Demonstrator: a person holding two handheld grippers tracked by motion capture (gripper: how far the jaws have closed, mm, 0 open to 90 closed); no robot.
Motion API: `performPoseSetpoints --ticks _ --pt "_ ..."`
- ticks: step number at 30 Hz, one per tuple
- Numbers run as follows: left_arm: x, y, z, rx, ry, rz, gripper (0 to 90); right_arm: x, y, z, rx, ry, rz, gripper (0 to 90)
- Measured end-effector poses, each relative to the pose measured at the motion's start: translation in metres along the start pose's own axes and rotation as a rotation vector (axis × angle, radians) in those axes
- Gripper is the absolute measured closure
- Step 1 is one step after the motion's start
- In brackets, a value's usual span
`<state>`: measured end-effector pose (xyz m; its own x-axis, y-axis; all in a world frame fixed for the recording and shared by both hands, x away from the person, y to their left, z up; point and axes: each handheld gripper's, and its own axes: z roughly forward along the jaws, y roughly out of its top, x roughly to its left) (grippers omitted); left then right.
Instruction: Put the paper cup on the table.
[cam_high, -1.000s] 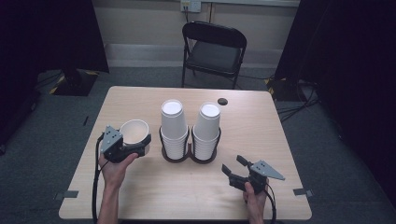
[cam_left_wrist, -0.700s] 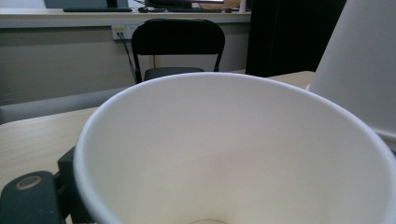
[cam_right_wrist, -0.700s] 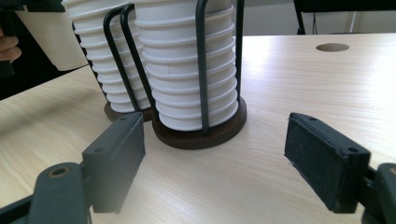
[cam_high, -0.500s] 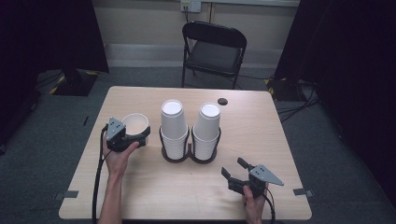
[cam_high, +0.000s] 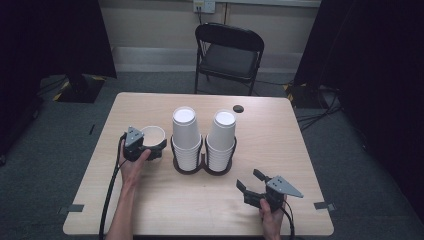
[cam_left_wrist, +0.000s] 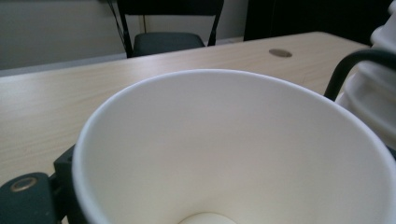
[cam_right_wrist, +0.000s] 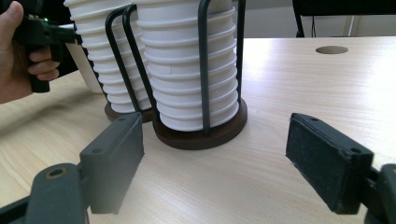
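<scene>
white paper cup (cam_high: 152, 136) sits upright between the left tool's (cam_high: 156, 145) jaws.

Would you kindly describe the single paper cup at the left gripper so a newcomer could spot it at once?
Start at the wooden table and find the black twin-ring cup holder at its middle. Just left of it, between the left gripper's jaws, is the single paper cup. Unlike the two upside-down stacks, it stands alone, mouth up.
</scene>
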<state>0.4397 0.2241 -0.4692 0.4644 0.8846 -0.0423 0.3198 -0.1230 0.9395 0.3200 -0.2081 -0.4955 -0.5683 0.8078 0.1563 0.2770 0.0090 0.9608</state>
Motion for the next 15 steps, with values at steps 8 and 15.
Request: performPoseSetpoints --ticks 8,15 --pt "-0.001 -0.007 0.0 0.022 0.024 -0.01 8.1 0.002 0.0 -0.001 0.0 -0.005 -0.011 18.8" --pt "0.0 -0.014 0.003 0.104 0.048 -0.016 12.9 0.001 0.0 0.0 0.006 -0.004 -0.009 18.8"
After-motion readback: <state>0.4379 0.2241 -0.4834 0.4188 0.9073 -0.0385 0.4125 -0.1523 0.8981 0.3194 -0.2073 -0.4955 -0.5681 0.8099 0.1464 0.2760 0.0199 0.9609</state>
